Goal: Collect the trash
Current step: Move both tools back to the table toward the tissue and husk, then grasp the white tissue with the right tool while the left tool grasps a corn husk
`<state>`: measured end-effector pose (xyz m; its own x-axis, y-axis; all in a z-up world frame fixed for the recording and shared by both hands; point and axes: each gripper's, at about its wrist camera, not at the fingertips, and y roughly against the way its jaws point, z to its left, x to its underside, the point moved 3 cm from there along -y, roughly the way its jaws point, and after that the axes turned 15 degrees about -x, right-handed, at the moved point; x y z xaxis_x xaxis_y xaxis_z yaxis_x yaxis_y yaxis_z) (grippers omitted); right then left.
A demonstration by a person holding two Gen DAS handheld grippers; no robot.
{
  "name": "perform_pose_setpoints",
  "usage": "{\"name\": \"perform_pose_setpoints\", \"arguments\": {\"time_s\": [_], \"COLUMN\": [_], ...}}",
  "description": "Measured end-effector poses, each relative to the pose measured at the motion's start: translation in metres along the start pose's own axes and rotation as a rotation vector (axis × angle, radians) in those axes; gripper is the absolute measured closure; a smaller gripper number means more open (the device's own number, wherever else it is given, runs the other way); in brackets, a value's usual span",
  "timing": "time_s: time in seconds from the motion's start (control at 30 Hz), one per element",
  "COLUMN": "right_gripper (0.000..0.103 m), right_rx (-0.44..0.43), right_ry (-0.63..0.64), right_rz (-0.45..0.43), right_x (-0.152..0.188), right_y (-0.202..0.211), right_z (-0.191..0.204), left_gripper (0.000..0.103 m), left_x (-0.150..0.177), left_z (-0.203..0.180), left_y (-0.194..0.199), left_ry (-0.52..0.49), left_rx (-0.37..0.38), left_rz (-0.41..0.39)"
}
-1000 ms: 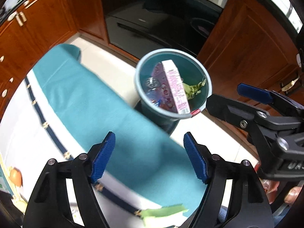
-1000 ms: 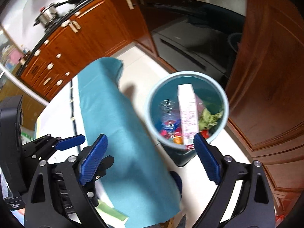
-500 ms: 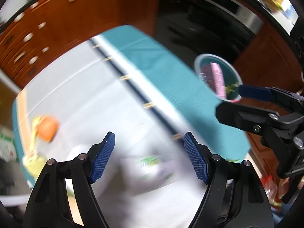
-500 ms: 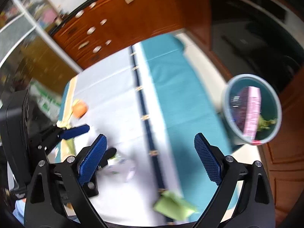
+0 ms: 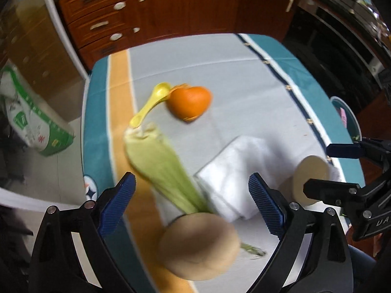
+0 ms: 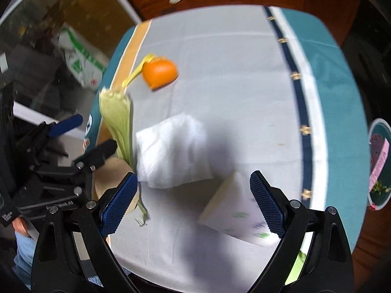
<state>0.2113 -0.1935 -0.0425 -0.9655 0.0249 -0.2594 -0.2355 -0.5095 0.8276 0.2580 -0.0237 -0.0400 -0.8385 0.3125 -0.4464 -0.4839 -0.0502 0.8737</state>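
Kitchen scene: dark wood drawers (image 5: 102, 31) at 12 o'clock, and a table (image 5: 232, 78) under a grey cloth with teal, orange and navy stripes. Everything's a bit motion-blurred.

Trash lies all over the cloth. Corn husk (image 5: 161, 163) is the long one: pale green, streaky, its long axis running from 11 o'clock down to 5 o'clock in the left view, frayed wide end far from me, narrow end near. A yellow spoon (image 5: 151, 105) lies just off the husk's far end, bowl pointing to 1 o'clock, touching an orange peel (image 5: 190, 105), which is a hollow cup shape. A crumpled white tissue (image 5: 234, 168) sits just right of the husk. A tan round thing (image 5: 198, 246), too blurry to name, is at 6 o'clock. The bin (image 6: 378, 163) stands off the table's edge at 3 o'clock in the right view, with a pink carton inside.

Left gripper (image 5: 193, 205) is wide and opening, nothing pinched, with the husk's near end between its jaws. Right gripper (image 6: 193, 205) is wide too, over a white packet (image 6: 234, 207) with a tan edge, not touching.
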Motion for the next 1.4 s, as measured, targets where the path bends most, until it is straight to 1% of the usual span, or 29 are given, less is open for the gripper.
{"name": "perform_pose_setpoints", "arguments": {"time_s": [0.13,0.27,0.4,0.5,0.63,0.77,0.87,0.97,1.0,1.03,1.07,1.1,1.13,1.2,1.4], "right_gripper": [0.011,0.011,0.011,0.011,0.011,0.011,0.011,0.012,0.017,0.031,0.042,0.068,0.089,0.091,0.091], "right_rx": [0.032,0.033,0.043,0.055,0.05,0.066,0.088,0.134,0.148,0.169,0.188,0.184,0.175,0.126,0.072], "right_ry": [0.047,0.057,0.083,0.084,0.087,0.105,0.156,0.227,0.246,0.268,0.293,0.297,0.288,0.237,0.142], "right_rz": [0.036,0.086,0.117,0.131,0.154,0.156,0.121,0.098,0.096,0.087,0.072,0.062,0.06,0.059,-0.013], "right_x": [-0.007,-0.014,-0.02,-0.022,-0.022,-0.022,-0.02,-0.012,-0.009,-0.007,-0.007,-0.009,-0.01,-0.015,-0.028], "right_y": [-0.023,-0.045,-0.063,-0.074,-0.086,-0.097,-0.098,-0.103,-0.103,-0.102,-0.099,-0.095,-0.092,-0.085,-0.054], "right_z": [0.012,0.023,0.031,0.03,0.027,0.025,0.028,0.036,0.038,0.04,0.042,0.043,0.042,0.036,0.014], "left_gripper": [0.008,0.007,0.007,0.007,0.007,0.007,0.007,0.007,0.007,0.007,0.007,0.007,0.007,0.007,0.007], "left_x": [0.009,0.012,0.014,0.015,0.014,0.016,0.015,0.014,0.013,0.012,0.012,0.011,0.011,0.008,0.0], "left_z": [0.023,0.038,0.045,0.047,0.057,0.065,0.067,0.066,0.065,0.064,0.063,0.062,0.059,0.053,0.031], "left_y": [-0.019,-0.036,-0.05,-0.057,-0.063,-0.069,-0.072,-0.074,-0.075,-0.076,-0.077,-0.078,-0.079,-0.081,-0.085], "left_ry": [0.038,0.077,0.098,0.1,0.116,0.138,0.146,0.157,0.159,0.16,0.159,0.158,0.157,0.151,0.111], "left_rx": [-0.029,-0.025,-0.008,-0.013,-0.014,-0.014,-0.009,-0.002,0.001,0.005,0.007,0.009,0.013,0.017,0.034], "left_rz": [0.027,0.057,0.078,0.084,0.084,0.095,0.1,0.105,0.107,0.11,0.112,0.115,0.118,0.122,0.12]}}
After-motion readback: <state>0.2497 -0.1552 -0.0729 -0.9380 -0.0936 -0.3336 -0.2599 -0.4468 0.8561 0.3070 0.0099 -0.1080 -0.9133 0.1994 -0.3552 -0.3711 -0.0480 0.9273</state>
